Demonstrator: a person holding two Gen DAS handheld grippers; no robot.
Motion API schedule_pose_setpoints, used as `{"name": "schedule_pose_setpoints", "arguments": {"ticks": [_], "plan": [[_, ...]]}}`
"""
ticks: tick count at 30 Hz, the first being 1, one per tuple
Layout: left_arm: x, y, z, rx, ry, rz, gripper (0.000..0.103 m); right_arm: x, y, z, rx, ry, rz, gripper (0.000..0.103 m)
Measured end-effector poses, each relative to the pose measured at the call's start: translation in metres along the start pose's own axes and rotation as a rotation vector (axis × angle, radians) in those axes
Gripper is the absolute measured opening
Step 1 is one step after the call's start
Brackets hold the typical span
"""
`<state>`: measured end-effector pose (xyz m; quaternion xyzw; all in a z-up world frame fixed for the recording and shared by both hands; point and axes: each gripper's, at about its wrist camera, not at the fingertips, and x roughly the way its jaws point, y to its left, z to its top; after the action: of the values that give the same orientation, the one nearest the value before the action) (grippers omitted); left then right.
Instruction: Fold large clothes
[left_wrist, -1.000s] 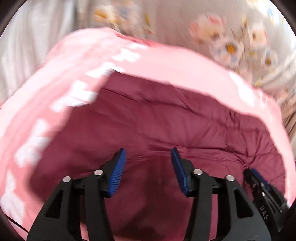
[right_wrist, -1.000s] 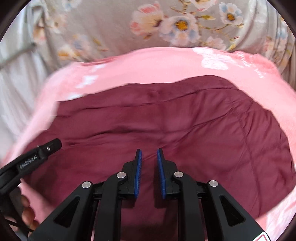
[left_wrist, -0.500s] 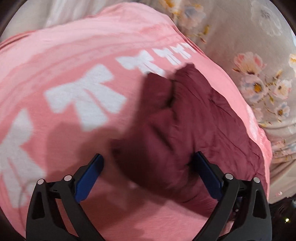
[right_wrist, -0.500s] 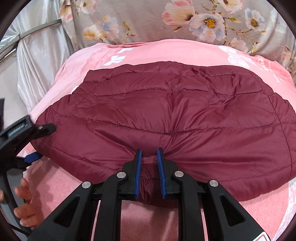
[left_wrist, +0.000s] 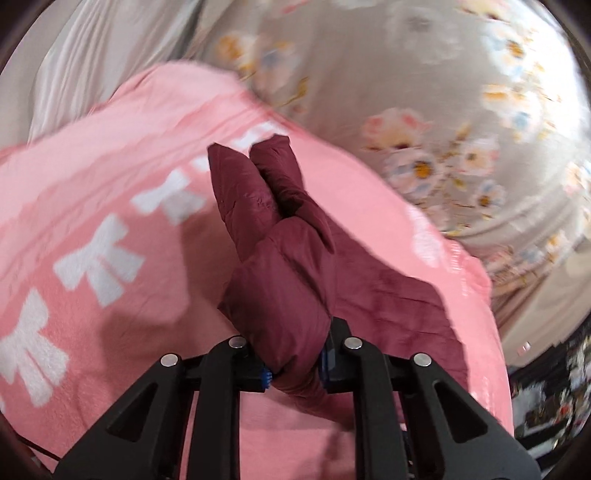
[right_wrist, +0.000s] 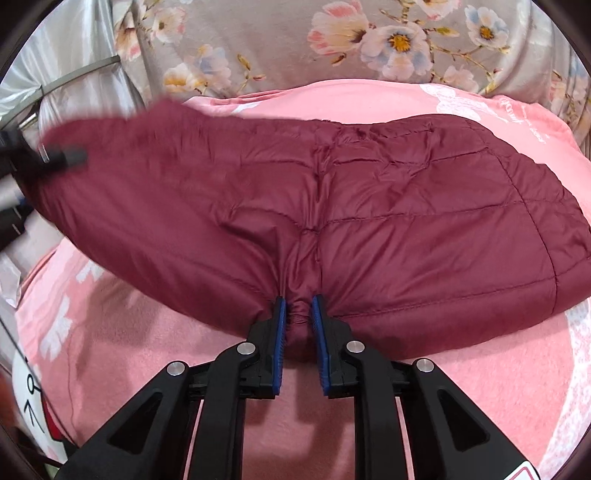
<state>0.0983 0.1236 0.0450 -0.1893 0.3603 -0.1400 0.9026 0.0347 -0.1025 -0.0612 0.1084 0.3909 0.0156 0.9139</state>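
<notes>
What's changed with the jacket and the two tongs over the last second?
The left tongs, open over the maroon puffer jacket a second ago, have just closed on a bunched end of it and lifted it off the pink blanket. The right tongs stayed clamped on the jacket's near edge.

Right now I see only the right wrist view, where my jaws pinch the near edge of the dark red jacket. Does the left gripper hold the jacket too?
Observer: Yes. The left gripper is shut on a bunched end of the jacket. Its jaws have just been closing on it.
Operator: Does that end lie flat?
Observer: No. It sticks up in two puffy lobes and casts a shadow on the pink blanket.
Operator: What marks are on the blanket there?
Observer: A row of white bows runs to the left of the bunch.
</notes>
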Motion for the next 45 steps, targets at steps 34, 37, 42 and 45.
{"name": "schedule_pose_setpoints", "arguments": {"ticks": [34, 37, 42, 45], "plan": [[0.127, -0.265, -0.104, 0.433, 0.284, -0.209, 0.058, -0.113, -0.186, -0.026, 0.224, -0.111, -0.129, 0.013], [0.086, -0.258, -0.062, 0.371, 0.158, -0.284, 0.073, -0.127, -0.193, -0.005, 0.227, -0.170, -0.135, 0.016], [0.054, -0.225, 0.000, 0.278, -0.032, -0.151, 0.075, -0.138, -0.188, 0.054, 0.182, -0.278, -0.106, 0.030], [0.060, -0.194, 0.027, 0.204, -0.058, -0.050, 0.075, -0.130, -0.177, 0.093, 0.129, -0.318, -0.086, 0.040]]}}
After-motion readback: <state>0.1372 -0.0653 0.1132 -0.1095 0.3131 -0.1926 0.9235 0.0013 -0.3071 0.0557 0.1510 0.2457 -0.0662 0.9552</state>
